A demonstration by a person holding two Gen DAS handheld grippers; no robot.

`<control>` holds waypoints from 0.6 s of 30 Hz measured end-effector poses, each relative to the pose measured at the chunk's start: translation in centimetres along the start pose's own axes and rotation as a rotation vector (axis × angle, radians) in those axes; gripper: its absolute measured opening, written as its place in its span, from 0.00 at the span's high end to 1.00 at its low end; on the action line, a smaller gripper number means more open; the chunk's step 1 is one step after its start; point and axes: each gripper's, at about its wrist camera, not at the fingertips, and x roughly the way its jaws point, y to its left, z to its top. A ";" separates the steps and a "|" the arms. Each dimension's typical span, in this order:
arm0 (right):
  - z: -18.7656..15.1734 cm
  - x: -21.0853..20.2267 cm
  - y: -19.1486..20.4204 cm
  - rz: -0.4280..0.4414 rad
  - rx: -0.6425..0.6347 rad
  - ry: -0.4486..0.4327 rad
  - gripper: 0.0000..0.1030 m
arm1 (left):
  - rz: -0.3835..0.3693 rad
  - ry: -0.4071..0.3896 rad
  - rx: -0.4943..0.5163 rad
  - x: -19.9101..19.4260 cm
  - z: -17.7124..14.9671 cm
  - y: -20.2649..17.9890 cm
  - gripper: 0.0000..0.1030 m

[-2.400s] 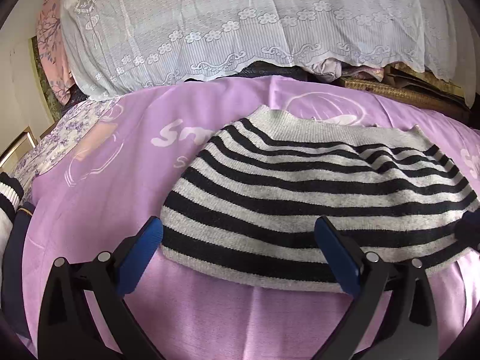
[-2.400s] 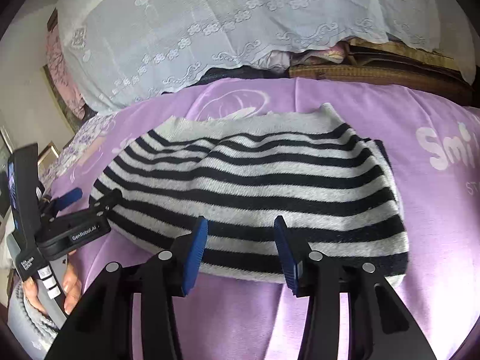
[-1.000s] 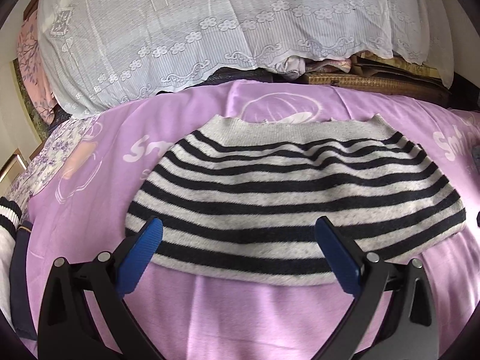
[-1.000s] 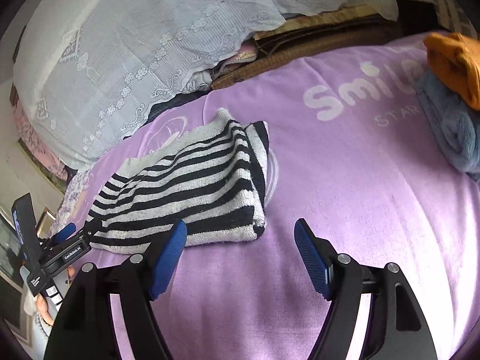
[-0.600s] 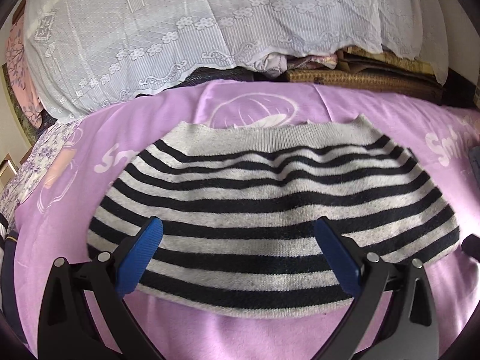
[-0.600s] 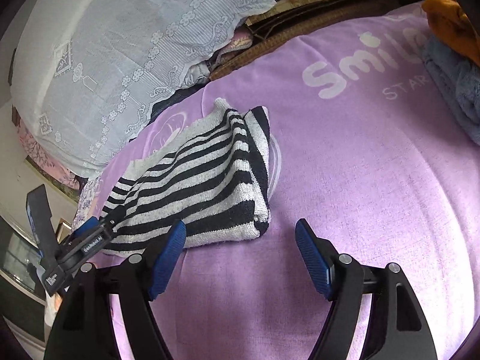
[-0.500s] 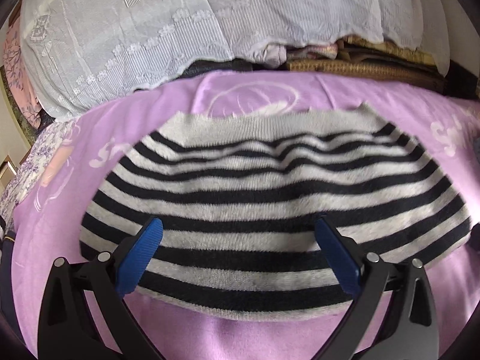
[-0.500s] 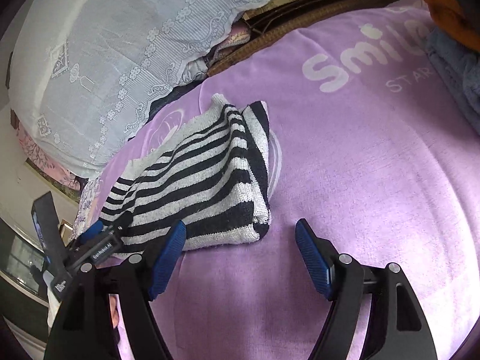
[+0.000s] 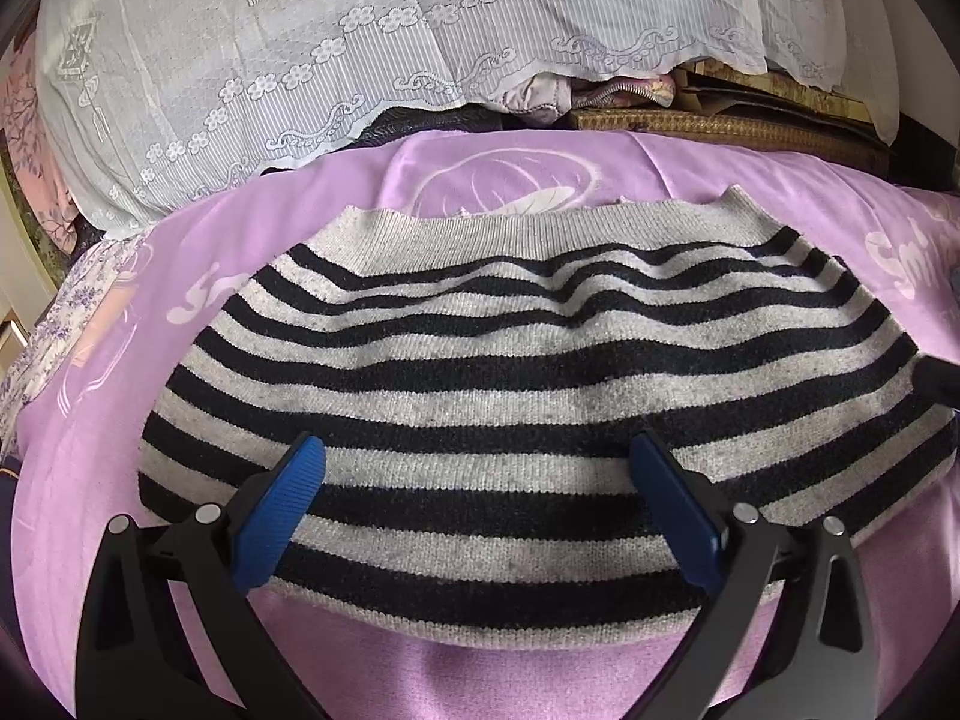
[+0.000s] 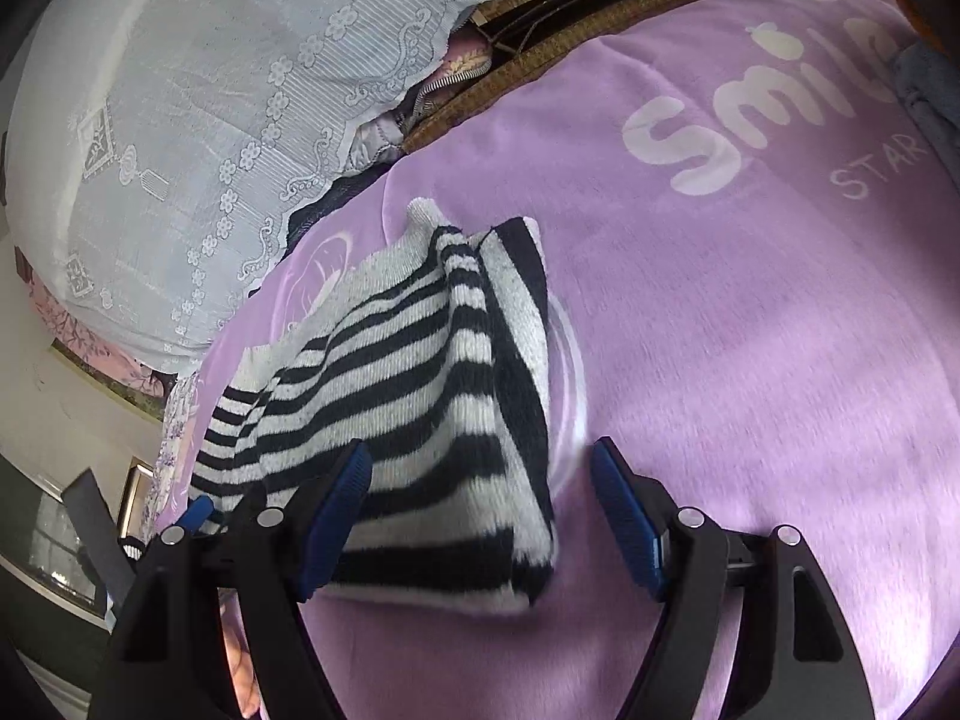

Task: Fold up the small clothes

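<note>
A folded striped sweater [image 9: 540, 384] is lying flat on a purple blanket [image 9: 336, 228] that is covering the bed, and the left gripper [image 9: 477, 507] is hanging over its near edge with both blue pads spread wide and nothing pinched between them; whether the pads are touching the knit below is hard to judge from this angle. The bottom of that view is cutting off the gripper's black arms, and at the right edge a dark rounded shape is poking in over the sweater (too little of it is showing to say what it is). The right gripper [image 10: 480, 516] is also standing wide open and gripping nothing, with the sweater's near right corner sitting between its pads, the left pad [image 10: 336, 519] over the stripes and the right pad over bare blanket. In the right wrist view the sweater [image 10: 420, 396] is looking blurred toward its near edge, and its far left end is disappearing behind the gripper arm. Beside that arm a blue pad tip and a dark bar are peeking out, most of them hidden. A white lace cover [image 9: 360, 60] is draping over a pile behind the bed, hiding nearly all of it. White lettering on the blanket is running out of the frame at the upper right.
</note>
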 end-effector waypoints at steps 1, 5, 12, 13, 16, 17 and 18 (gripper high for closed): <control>0.4 0.4 0.1 0.003 0.000 0.006 0.26 | -0.001 0.001 -0.001 0.0 0.0 0.0 0.04; 1.1 1.4 0.2 0.023 -0.007 0.012 0.25 | 0.001 0.000 -0.001 0.1 -0.1 0.0 0.04; 0.1 1.2 0.6 0.030 -0.073 -0.006 0.26 | -0.002 0.003 -0.004 0.2 -0.1 0.0 0.04; -0.1 1.2 0.9 0.026 -0.085 -0.005 0.26 | -0.003 0.004 -0.004 0.2 -0.1 0.0 0.04; -0.8 1.1 1.5 0.008 -0.112 -0.009 0.37 | -0.005 0.005 -0.007 0.2 -0.1 0.0 0.04; -1.0 1.1 1.6 -0.002 -0.110 -0.016 0.45 | -0.005 0.005 -0.007 0.2 -0.1 0.1 0.04; -1.0 1.0 1.4 -0.008 -0.103 -0.023 0.56 | -0.005 0.005 -0.007 0.2 -0.1 0.0 0.04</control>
